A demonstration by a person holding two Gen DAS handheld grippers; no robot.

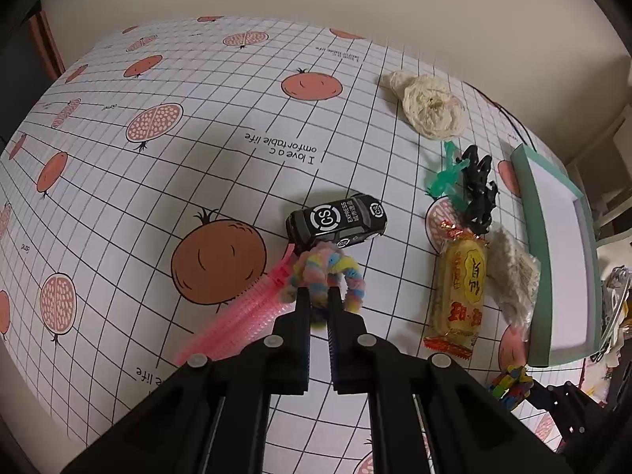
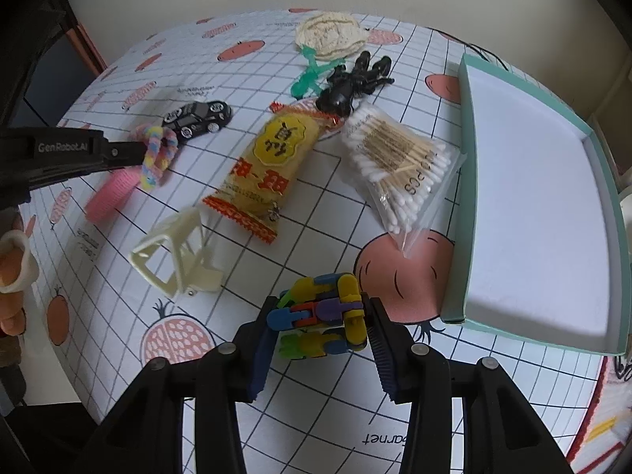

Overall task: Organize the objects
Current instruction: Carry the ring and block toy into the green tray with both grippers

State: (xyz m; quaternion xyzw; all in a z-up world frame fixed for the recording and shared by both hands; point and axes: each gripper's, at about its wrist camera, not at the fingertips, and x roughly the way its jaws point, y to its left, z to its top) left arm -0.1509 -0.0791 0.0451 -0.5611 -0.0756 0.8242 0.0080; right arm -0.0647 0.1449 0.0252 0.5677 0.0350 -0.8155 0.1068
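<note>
My left gripper (image 1: 319, 294) is shut on a pastel twisted pipe-cleaner loop (image 1: 328, 272), held just above a pink ribbed roller (image 1: 241, 320) and in front of a black toy car (image 1: 337, 219). From the right wrist view the same left gripper (image 2: 136, 152) comes in from the left with the pipe-cleaner loop (image 2: 156, 150). My right gripper (image 2: 320, 316) is shut on a multicoloured plastic link toy (image 2: 320, 320), lifted near the corner of a mint-green box lid (image 2: 466, 181) with a white inside.
On the fruit-print tablecloth (image 2: 324, 217) lie a yellow snack packet (image 2: 268, 158), a bag of cotton swabs (image 2: 399, 162), a black toy ant (image 2: 347, 83), a green figure (image 2: 308, 75), a cream crochet doily (image 2: 330, 35) and a cream plastic frame (image 2: 173, 252). A hand (image 2: 12, 272) shows at left.
</note>
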